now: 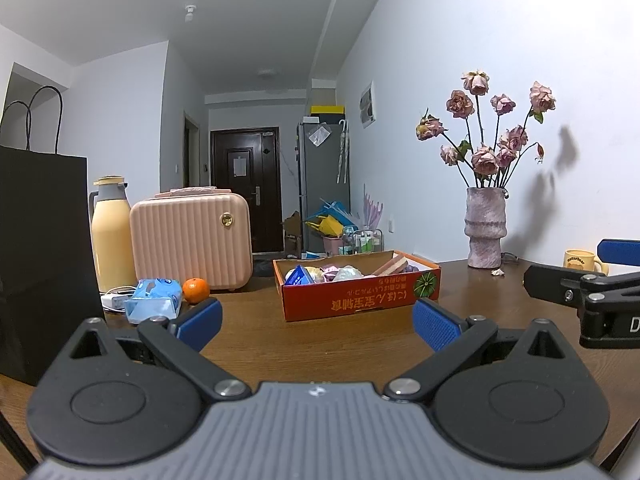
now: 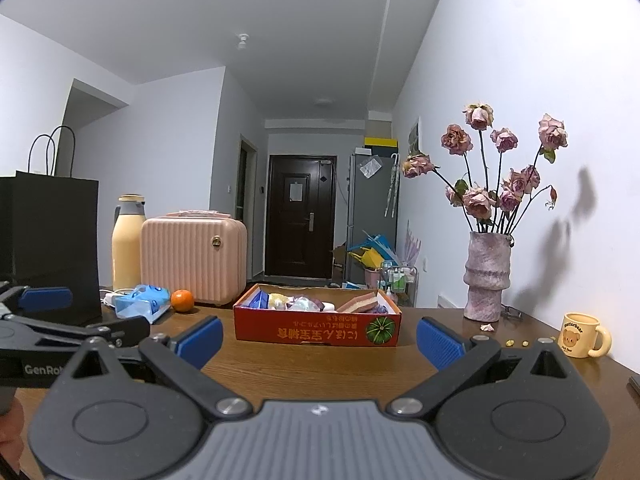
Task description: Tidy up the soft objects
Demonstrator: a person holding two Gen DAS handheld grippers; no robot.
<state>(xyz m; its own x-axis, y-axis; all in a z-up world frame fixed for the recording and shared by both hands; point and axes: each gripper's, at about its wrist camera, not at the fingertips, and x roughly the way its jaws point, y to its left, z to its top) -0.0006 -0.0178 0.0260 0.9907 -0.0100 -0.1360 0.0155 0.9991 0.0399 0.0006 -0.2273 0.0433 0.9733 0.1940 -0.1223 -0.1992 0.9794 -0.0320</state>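
White walls and a dark door are framing a brown tabletop (image 2: 320, 364) where a red cardboard box (image 2: 316, 330) is sitting near the middle, holding a jumble of soft objects (image 2: 304, 303). Both the left gripper (image 1: 318, 326) and the right gripper (image 2: 320, 338) are hovering wide open and empty, well short of the box. A good approach is probably coming in from above and closing gently so nothing gets crushed. The box's long axis is running left to right across both views, its printed side facing the cameras. A tissue pack (image 1: 154, 298) is lying apart, beside an orange (image 1: 196, 290).
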